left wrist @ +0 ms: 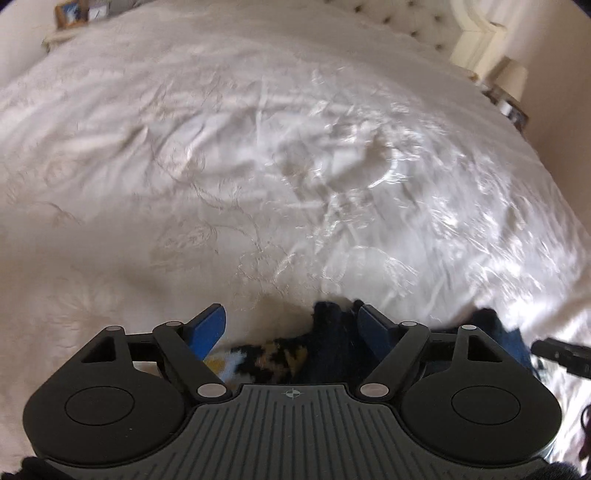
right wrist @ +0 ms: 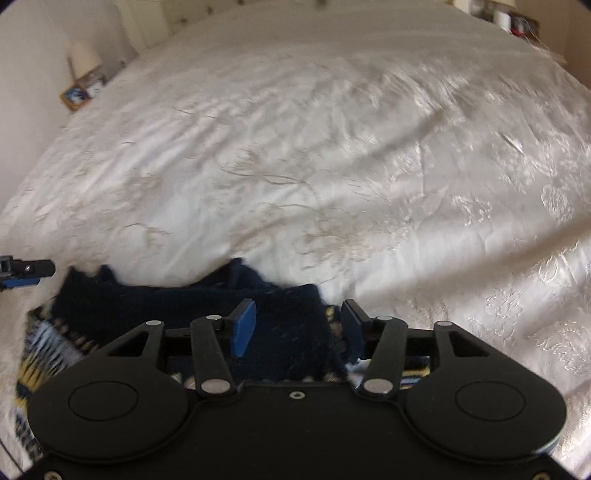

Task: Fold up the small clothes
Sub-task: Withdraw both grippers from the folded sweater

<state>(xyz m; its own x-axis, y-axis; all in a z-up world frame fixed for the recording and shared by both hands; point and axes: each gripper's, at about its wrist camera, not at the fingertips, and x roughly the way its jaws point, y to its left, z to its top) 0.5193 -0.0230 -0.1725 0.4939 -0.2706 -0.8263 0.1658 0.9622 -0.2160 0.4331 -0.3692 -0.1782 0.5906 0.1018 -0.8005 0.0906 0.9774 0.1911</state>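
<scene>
Bed (left wrist: 258,147) fills both views, covered in a white, shiny embroidered spread, creased, with bright glare toward the right in the left wrist view.

Left hand-held gripper (left wrist: 291,325): jaws spread wide, blue pads facing each other across a broad gap. Nothing clamped. Below and between the fingers lies a dark navy knitted garment (left wrist: 325,350) with a patterned band of yellow, white and black. It sits at the near edge of the bed, right under the tool.

Right hand-held gripper (right wrist: 297,325): jaws also wide apart, gripping nothing. The same garment (right wrist: 207,306) lies beneath it, its navy part spread flat on the bed, the patterned part trailing off to the near left and showing again at the near right under the tool body. Whether the fingers touch the cloth cannot be told.

The tip of the other gripper shows at the left edge of the right wrist view, just beside the garment's far left corner.

Far background: lamp (right wrist: 85,55) and a framed picture (right wrist: 77,94) on a nightstand, tufted headboard (left wrist: 406,18). Both views are blurred.
</scene>
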